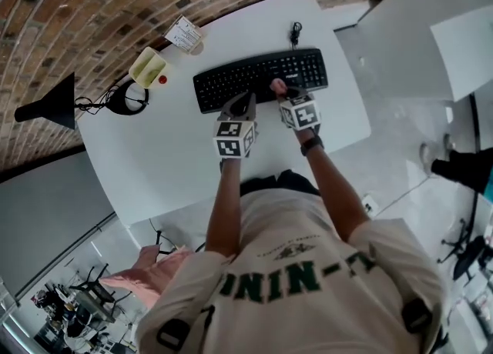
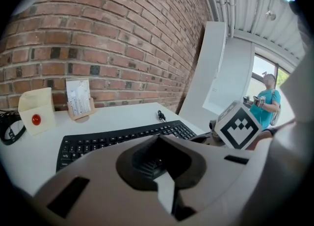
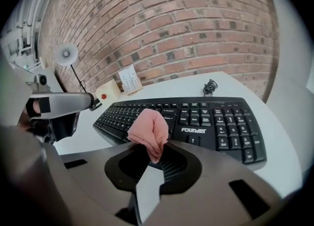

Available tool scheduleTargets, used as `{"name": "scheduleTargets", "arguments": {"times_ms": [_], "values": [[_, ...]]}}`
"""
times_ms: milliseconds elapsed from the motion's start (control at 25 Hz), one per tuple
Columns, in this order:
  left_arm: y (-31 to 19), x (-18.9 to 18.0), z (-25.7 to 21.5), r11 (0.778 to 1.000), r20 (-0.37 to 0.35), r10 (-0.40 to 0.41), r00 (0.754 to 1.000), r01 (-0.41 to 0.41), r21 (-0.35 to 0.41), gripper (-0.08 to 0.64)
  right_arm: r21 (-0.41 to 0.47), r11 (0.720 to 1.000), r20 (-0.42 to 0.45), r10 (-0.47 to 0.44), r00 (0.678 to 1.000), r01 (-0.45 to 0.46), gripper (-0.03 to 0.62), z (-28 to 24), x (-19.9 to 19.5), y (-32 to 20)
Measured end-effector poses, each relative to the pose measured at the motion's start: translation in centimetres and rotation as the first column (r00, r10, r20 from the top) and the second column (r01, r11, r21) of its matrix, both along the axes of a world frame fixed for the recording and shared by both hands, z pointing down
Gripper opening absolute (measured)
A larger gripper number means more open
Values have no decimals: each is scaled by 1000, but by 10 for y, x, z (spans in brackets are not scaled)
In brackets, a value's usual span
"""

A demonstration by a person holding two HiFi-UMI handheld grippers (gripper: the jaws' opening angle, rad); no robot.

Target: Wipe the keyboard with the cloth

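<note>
The black keyboard (image 1: pixel 260 78) lies across the far part of the white table (image 1: pixel 162 160). My right gripper (image 1: pixel 281 92) hovers over the keyboard's near edge, shut on a bunched pink cloth (image 1: pixel 276 85). In the right gripper view the cloth (image 3: pixel 149 129) sticks up from the closed jaws of my right gripper (image 3: pixel 157 147), just above the keys of the keyboard (image 3: pixel 211 122). My left gripper (image 1: pixel 240 106) is beside it on the left, in front of the keyboard, with its jaws together and nothing between them. The left gripper view shows the keyboard (image 2: pixel 122 139) beyond my left gripper (image 2: pixel 159 141).
A cream box with a red button (image 1: pixel 148 66), a card stand (image 1: pixel 185 35), a coiled black cable (image 1: pixel 127 98) and a black lamp (image 1: pixel 50 102) stand at the table's far left. The keyboard's bundled cord (image 1: pixel 295 33) lies behind it. A brick wall runs behind.
</note>
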State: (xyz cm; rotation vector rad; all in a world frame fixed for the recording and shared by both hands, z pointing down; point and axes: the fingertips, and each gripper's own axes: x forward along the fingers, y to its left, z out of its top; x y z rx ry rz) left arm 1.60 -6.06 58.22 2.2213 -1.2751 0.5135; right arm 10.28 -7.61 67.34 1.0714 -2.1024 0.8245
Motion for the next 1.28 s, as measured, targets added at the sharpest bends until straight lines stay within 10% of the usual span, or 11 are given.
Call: {"name": "scheduleTargets", "arguments": {"times_ms": [760, 1280], "values": [[-11, 69, -5, 991, -37, 133, 990, -133, -10, 2, 47, 963, -103, 268, 958, -264, 32, -3, 151, -21], [7, 2, -85, 987, -7, -7, 1000, 8, 158, 2, 235, 948, 99, 197, 975, -215, 34, -129, 76, -11]]}}
